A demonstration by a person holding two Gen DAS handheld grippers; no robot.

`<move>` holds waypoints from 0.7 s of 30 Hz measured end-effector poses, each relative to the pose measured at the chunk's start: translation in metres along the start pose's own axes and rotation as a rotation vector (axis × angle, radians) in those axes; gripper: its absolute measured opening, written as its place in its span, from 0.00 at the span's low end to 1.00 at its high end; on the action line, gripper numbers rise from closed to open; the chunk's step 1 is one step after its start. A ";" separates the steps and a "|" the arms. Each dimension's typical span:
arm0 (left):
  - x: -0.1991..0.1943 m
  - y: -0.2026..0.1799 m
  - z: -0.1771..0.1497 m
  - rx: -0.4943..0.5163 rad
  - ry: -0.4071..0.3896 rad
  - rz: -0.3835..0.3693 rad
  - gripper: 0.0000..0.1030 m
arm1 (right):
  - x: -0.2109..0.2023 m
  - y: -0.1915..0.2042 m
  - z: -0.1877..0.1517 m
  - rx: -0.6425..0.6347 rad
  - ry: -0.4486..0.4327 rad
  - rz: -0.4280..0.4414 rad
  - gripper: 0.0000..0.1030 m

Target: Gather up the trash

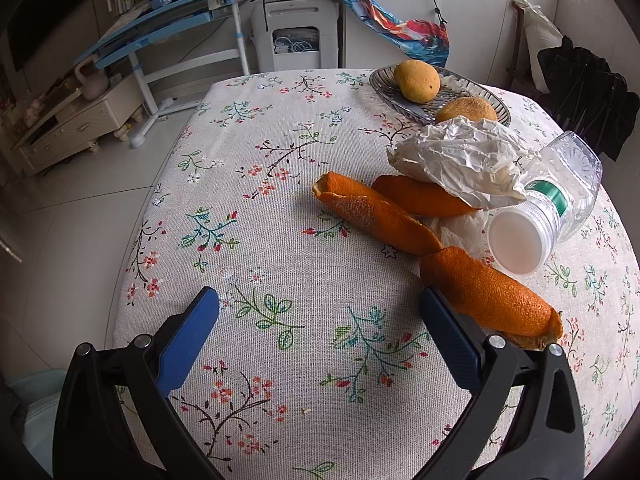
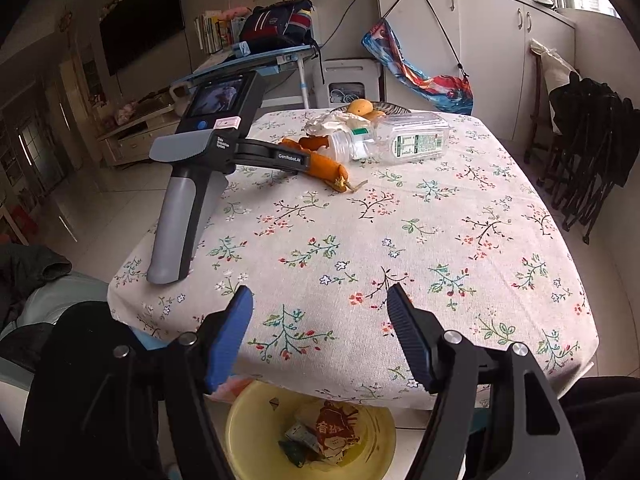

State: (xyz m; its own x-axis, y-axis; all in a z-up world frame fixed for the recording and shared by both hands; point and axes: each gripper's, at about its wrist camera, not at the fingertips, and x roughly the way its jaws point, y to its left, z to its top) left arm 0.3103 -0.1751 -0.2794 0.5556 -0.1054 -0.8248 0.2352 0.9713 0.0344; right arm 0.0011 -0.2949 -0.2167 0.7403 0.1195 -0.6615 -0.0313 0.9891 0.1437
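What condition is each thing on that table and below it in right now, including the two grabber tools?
Left gripper: open, empty, beside the nearest peel.
Right gripper: open, empty, above the bin.
Plastic bottle: lying on its side, cap on.
Orange peels: loose on the tablecloth.
Crumpled paper: resting on a peel and the bottle.
Yellow bin: already holds wrappers.
Fruit tray: holding whole fruit.

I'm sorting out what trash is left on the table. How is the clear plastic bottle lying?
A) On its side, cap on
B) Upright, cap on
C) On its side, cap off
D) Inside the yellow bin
A: the plastic bottle lies on its side on the table, its white cap in place, beside the orange peels.
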 end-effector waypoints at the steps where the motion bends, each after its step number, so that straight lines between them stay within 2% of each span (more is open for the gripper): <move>1: 0.000 0.000 0.000 0.000 0.000 0.000 0.94 | 0.000 0.000 0.000 0.002 -0.001 0.000 0.65; 14: 0.001 0.000 0.000 0.000 0.000 0.000 0.94 | -0.002 -0.001 0.001 -0.001 -0.011 0.003 0.65; 21: 0.001 0.000 0.000 0.000 0.000 0.000 0.94 | 0.000 -0.007 0.013 0.003 -0.023 0.028 0.66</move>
State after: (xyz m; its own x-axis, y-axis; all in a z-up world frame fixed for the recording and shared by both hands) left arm 0.3106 -0.1751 -0.2799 0.5557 -0.1056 -0.8247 0.2354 0.9713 0.0342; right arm 0.0100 -0.3027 -0.2079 0.7544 0.1453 -0.6401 -0.0506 0.9852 0.1640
